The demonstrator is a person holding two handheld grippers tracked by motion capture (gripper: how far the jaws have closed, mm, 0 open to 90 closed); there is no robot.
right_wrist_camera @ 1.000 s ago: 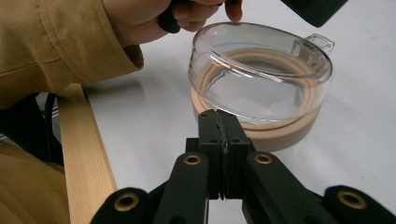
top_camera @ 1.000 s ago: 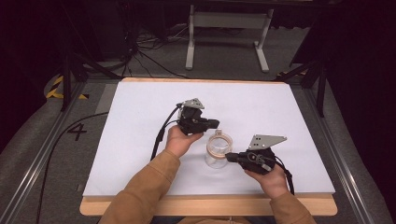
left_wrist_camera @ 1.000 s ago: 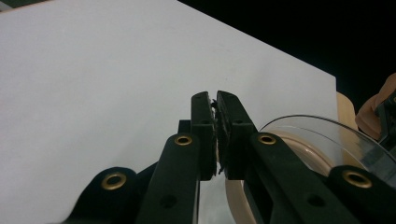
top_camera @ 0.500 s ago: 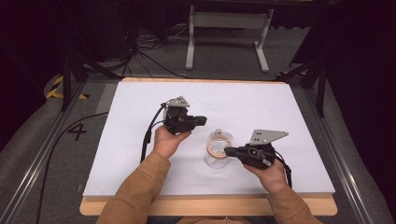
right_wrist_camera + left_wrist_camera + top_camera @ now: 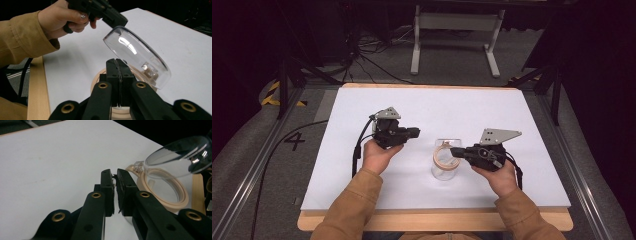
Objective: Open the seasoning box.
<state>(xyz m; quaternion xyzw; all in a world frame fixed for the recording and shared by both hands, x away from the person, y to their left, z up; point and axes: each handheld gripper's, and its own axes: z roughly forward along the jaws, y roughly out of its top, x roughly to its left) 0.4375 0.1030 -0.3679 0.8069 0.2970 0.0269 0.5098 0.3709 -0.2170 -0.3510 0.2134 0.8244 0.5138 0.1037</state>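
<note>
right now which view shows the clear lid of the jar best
The right gripper view: the clear lid stands tilted open above the tan rim, whole and close. The left gripper view shows the lid cut off at the picture's edge. In the high view the jar is small and the lid hard to make out.

A: Jar (image 5: 445,167) material?
B: Clear, glossy, glass or plastic, can't tell. Lid (image 5: 136,55) same, with highlights. Beige seal ring (image 5: 163,187) looks matt, rubbery.
A: Table (image 5: 492,107)?
B: Matt white top, bare wood edge. Gripper jaws are matt black with brass-look rivets.
</note>
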